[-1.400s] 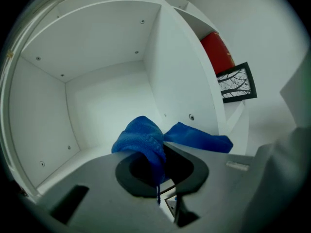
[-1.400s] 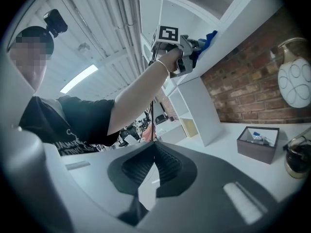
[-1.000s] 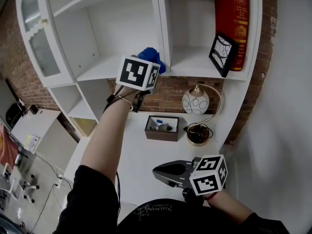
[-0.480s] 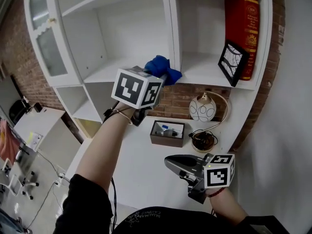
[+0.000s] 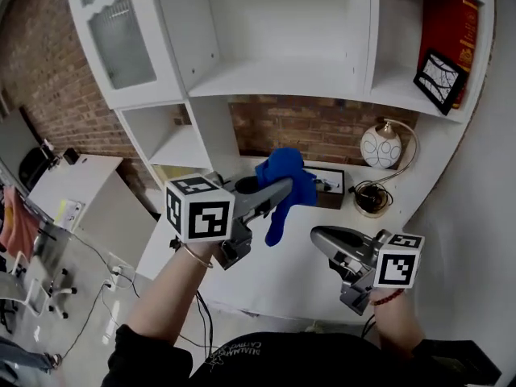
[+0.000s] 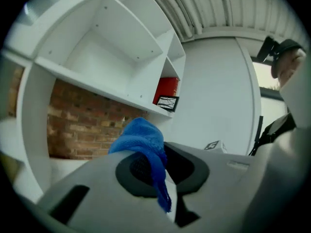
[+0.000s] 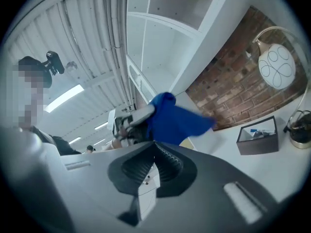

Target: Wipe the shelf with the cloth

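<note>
**Cloth held off the shelf, well below the board**

Obs., left to right, all places taken from the shelf point(image 5: 282, 77):

- Glass cabinet door point(image 5: 121, 35): left of the shelf, beyond its upright.
- Left gripper point(image 5: 280, 190): below and in front of the shelf, well apart from it. Jaws clamped on the cloth point(image 5: 284, 174). Its own view shows blue fabric pinched between the pads, a bunch above them and a tail hanging below.
- The cloth touches no part of the shelf. It hangs over the desk point(image 5: 266, 276) beneath.
- Right gripper point(image 5: 318, 236): lower again and right of the cloth. Jaws closed together with nothing between them.
- Lamp point(image 5: 379, 146): under the shelf's right end.
- Framed picture point(image 5: 438, 72) and red book point(image 5: 450, 22): in the compartment right of the shelf's divider.

Judgement: the step in hand is bringing the cloth to the board. How much of the board is already wiped cannot be read.

To do it well:

1. Raise the left gripper until the hanging bunch, not the jaw tips, lies on the board.
2. Press lightly so the fabric flattens.
3. Sweep in overlapping passes from the left upright toward the divider, reaching the back edge.
4. Hold the pinch firm, since the cloth is gripped by one fold only.
5. Stop short of the divider, clear of the picture.
6. Leave the right gripper low, clear of the lamp.
</note>
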